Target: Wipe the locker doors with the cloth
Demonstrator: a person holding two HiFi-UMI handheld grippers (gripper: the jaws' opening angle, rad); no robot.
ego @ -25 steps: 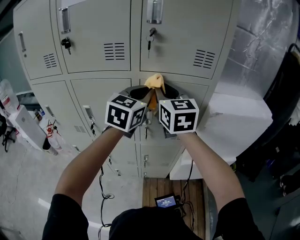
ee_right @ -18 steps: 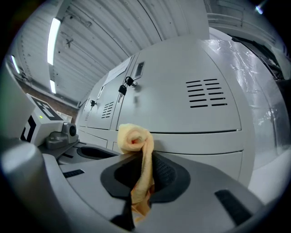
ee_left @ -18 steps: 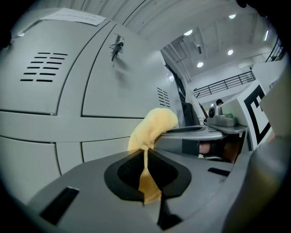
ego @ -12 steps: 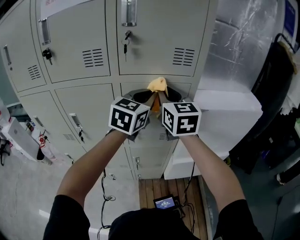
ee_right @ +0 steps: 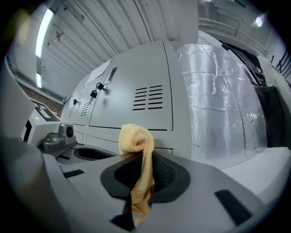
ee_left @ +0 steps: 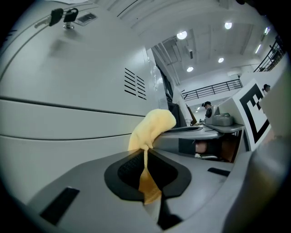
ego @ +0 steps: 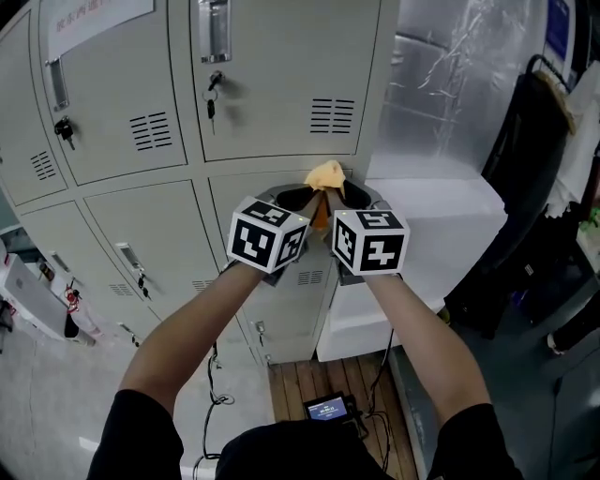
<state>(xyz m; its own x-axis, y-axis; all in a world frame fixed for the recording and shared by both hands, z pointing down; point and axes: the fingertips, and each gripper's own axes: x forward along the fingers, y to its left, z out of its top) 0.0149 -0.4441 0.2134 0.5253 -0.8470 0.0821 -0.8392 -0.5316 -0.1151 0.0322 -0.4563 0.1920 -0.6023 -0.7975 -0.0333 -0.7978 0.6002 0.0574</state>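
Left gripper (ee_left: 145,169): jaws clenched on the lower tail of the cloth (ee_left: 153,126), held up in front of the locker doors (ego: 281,75); its marker cube (ego: 267,234) sits side by side with the other gripper's
Right gripper (ee_right: 142,178): jaws likewise clamped on the same cloth, which twists up from between them into a rolled wad
Cloth: orange-yellow, bunched, pinched by both grippers at once; the wad lies at the upper right corner of the middle-row door (ego: 246,192) in the rightmost locker column, just under the seam below the vented door above; whether it presses on the metal cannot be told
Locker doors: pale grey, each with a louvre vent (ego: 332,115); keys (ego: 211,98) hang from the lock of the upper door, beneath its handle (ego: 214,28)
Change: a second ago the cloth was at that door's upper left, by the seam between columns; both grippers have since carried it rightward along the door's top edge, and the lockers have slid left in the head view
Beside the lockers: a white block (ego: 441,211) against their right side, foil-covered wall (ego: 450,75) above it
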